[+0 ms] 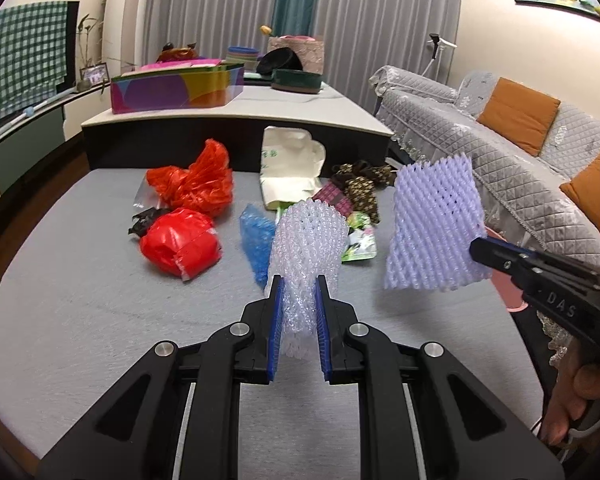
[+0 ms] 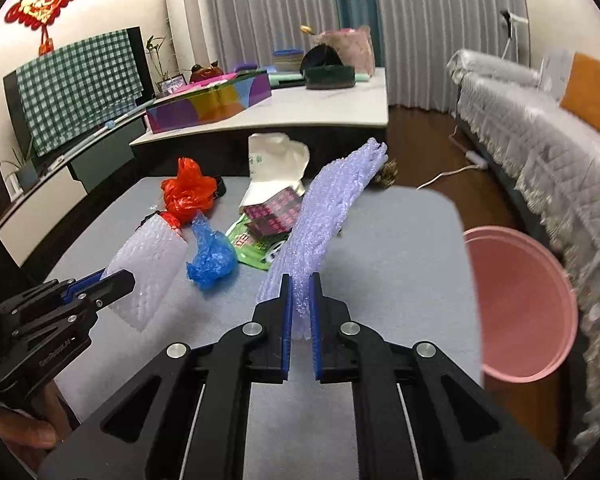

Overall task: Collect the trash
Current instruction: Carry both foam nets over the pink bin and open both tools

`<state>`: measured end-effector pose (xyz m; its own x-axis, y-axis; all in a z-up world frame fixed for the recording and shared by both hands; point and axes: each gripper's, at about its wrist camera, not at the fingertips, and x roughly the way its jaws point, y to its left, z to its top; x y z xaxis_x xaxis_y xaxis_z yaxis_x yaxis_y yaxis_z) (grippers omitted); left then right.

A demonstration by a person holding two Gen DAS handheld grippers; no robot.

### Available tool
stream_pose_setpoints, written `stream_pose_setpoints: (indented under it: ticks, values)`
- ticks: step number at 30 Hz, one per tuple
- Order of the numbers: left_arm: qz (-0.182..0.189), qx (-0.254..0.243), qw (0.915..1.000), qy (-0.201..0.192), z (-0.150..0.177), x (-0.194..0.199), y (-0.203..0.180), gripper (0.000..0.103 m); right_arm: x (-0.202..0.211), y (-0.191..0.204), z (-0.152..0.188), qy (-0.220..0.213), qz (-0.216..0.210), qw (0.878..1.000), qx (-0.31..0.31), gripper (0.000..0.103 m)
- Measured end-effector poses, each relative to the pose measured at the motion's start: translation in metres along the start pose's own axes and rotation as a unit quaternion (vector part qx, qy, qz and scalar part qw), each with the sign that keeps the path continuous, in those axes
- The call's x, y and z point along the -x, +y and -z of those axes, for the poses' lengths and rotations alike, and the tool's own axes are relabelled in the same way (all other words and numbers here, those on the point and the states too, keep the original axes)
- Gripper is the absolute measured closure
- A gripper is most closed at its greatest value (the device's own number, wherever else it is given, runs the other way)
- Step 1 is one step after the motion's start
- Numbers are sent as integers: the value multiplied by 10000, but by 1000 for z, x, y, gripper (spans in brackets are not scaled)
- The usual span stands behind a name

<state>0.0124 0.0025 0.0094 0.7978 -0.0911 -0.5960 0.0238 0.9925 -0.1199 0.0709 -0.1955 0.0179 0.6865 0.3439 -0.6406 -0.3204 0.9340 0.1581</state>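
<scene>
The left gripper (image 1: 298,284) pinches a white foam net (image 1: 308,240) above the gray table (image 1: 80,300). The right gripper (image 2: 301,282) pinches a lilac foam net (image 2: 324,216) near the table's right edge, beside a pink bucket (image 2: 520,304). Toward the far edge lie red bags (image 1: 188,208), a blue bag (image 2: 210,258), a paper bag (image 1: 288,164) and snack wrappers (image 2: 268,220).

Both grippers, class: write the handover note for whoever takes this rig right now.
Left gripper: shut on white net, held above the table.
Right gripper: shut on lilac net, also lifted.
Pink bin stands off the table's right edge; nothing visible in it.
Left on the table: red bags, blue bag, paper bag, wrappers.
Next, probably: drop both nets in the bin.
</scene>
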Motion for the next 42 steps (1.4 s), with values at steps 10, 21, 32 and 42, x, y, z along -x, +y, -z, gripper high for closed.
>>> stream_pose_setpoints:
  ticks: [10, 21, 32, 42]
  values:
    - [168, -210, 9995, -168, -7, 12, -26, 88, 44, -22, -11, -276, 363, 9989, 59, 95]
    - [373, -406, 9982, -236, -21, 14, -53, 88, 84, -78, -36, -611, 570, 9965, 51, 95]
    - [770, -683, 9943, -293, -50, -5, -104, 88, 95, -158, -63, -711, 1066, 9917, 102, 94]
    - [1206, -1006, 9871, -311, -73, -54, -178, 88, 75, -216, -41, -679, 1519, 9860, -146, 94]
